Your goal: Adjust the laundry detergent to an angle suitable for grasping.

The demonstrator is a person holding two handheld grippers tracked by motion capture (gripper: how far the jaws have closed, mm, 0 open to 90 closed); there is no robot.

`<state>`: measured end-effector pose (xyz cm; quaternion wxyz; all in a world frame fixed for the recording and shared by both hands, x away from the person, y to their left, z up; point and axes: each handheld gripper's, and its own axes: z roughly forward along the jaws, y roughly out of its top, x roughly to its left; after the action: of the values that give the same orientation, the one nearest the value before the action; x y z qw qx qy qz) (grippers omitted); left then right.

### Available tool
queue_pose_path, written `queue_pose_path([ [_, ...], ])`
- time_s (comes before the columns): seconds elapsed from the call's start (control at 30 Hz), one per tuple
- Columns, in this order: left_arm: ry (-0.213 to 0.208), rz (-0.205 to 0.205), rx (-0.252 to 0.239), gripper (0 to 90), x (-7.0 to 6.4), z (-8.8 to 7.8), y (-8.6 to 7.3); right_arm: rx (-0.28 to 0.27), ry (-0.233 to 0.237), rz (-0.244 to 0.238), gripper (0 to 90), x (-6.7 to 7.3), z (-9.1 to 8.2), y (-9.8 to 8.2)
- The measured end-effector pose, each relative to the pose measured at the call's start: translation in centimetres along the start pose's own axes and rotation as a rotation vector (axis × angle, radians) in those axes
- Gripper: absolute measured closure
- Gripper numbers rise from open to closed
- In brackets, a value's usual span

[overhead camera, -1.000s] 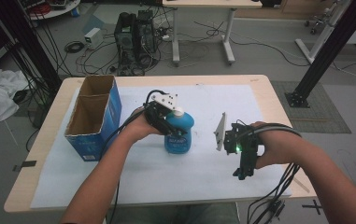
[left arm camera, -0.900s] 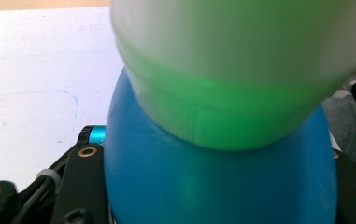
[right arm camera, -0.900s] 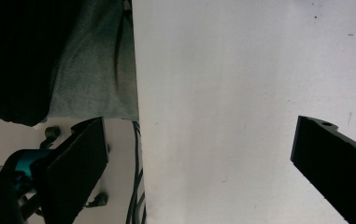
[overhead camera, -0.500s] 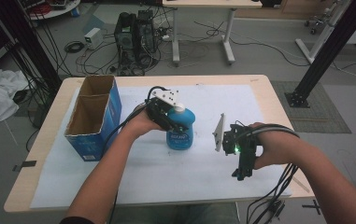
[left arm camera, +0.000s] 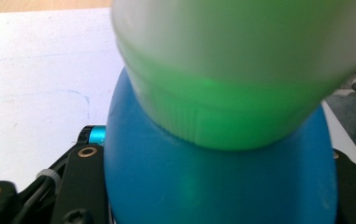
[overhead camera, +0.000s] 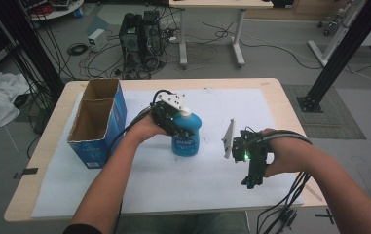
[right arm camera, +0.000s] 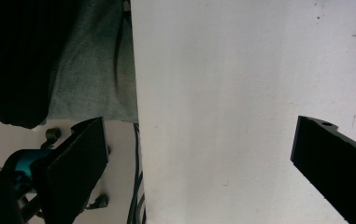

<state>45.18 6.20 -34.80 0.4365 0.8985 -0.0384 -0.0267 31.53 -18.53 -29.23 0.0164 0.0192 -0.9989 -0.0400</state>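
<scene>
The left gripper (overhead camera: 176, 122) is clamping the blue bottle (overhead camera: 186, 136) high on its body, just under the white cap (overhead camera: 185, 111), with a jaw pressing on each flank of the bottle (left arm camera: 213, 186) in the left gripper view. The bottle is sitting near the middle of the white sheet (overhead camera: 124, 185) that is covering the bench (overhead camera: 46, 146). At its nine o'clock, well apart from it, an open blue cardboard box (overhead camera: 98, 122) is standing on the sheet. At the bottle's four o'clock, near the bench's front edge, the right gripper (overhead camera: 252, 179) is hovering over the sheet with its jaws spread wide and gripping nothing; in the right gripper view the bare sheet (right arm camera: 222, 93) is lying between them.
</scene>
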Motion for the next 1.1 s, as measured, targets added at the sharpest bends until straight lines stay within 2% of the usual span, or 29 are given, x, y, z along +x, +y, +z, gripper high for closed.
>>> queue_pose_path([
  [0.03,-0.002,0.011,0.009,44.3,0.11,-0.1,-0.01,0.0,0.0,0.0,3.1,0.01,0.01,0.02],
  [0.07,-0.004,-0.002,-0.009,44.3,0.0,-0.02,-0.04,0.0,0.001,-0.003,3.1,-0.01,0.03,0.02],
  [0.13,-0.005,-0.005,-0.013,44.3,-0.04,0.02,-0.05,0.001,0.001,-0.001,3.1,0.03,0.04,0.05],
  [0.17,-0.006,0.015,0.009,44.3,0.04,-0.07,-0.03,-0.001,0.0,-0.003,3.1,0.03,0.05,0.07],
  [0.2,-0.007,0.007,0.004,44.3,-0.01,0.02,-0.04,-0.002,0.001,-0.003,3.1,0.03,0.05,0.07],
  [0.23,-0.015,0.021,0.015,44.3,0.05,0.0,-0.02,-0.003,0.0,-0.003,3.1,0.04,0.06,0.07],
  [0.33,-0.022,0.028,0.02,44.2,-0.02,0.15,-0.03,0.0,0.003,-0.001,3.1,0.1,0.15,0.11],
  [0.37,-0.016,0.002,0.0,44.3,-0.2,0.31,-0.07,-0.001,0.002,-0.004,3.1,0.1,0.17,0.11],
  [0.4,-0.016,0.016,0.011,44.3,-0.15,0.26,-0.11,-0.001,0.002,-0.005,3.1,0.1,0.17,0.11],
  [0.43,-0.017,-0.002,-0.006,44.3,-0.25,0.36,-0.18,-0.001,0.002,-0.005,3.1,0.11,0.17,0.11],
  [0.47,-0.02,0.025,0.012,44.2,-0.09,0.23,-0.21,-0.001,0.001,-0.002,3.1,0.14,0.16,0.12],
  [0.5,-0.014,0.009,-0.005,44.3,-0.18,0.32,-0.28,-0.001,0.002,-0.002,3.1,0.13,0.15,0.11],
  [0.53,-0.015,0.017,0.0,44.3,-0.16,0.26,-0.32,-0.001,0.002,-0.001,3.1,0.14,0.15,0.11],
  [0.6,-0.009,0.002,-0.02,44.2,-0.35,0.32,-0.43,-0.002,0.002,0.0,3.1,0.18,0.14,0.12],
  [0.67,-0.012,-0.042,-0.058,44.1,-0.74,0.58,-0.51,-0.002,0.0,0.001,3.1,0.21,0.11,0.11],
  [0.73,-0.012,0.023,0.008,43.7,-0.29,0.16,-0.42,0.0,-0.001,-0.003,3.1,0.18,0.05,0.1],
  [0.77,-0.01,-0.008,-0.026,43.5,-0.44,0.37,-0.49,-0.001,-0.001,-0.004,3.1,0.17,0.04,0.09],
  [0.8,-0.014,0.003,-0.009,43.3,-0.29,0.26,-0.47,0.0,-0.002,-0.002,3.1,0.18,0.0,0.09],
  [0.83,-0.016,-0.034,-0.04,43.1,-0.5,0.44,-0.54,0.0,-0.004,0.004,3.1,0.22,-0.05,0.1],
  [0.87,-0.015,-0.03,-0.039,42.5,-0.44,0.41,-0.54,-0.003,-0.003,-0.002,3.1,0.21,-0.08,0.09],
  [0.93,-0.027,-0.047,-0.045,41.6,-0.5,0.41,-0.58,0.0,-0.004,-0.006,3.1,0.21,-0.14,0.09],
  [1.07,-0.033,-0.055,-0.022,36.2,-0.7,0.31,-0.46,0.003,-0.005,-0.001,3.1,0.25,-0.17,0.05],
  [1.1,-0.03,-0.029,0.009,34.5,-0.55,0.11,-0.4,0.003,-0.006,-0.003,3.1,0.25,-0.16,0.06],
])
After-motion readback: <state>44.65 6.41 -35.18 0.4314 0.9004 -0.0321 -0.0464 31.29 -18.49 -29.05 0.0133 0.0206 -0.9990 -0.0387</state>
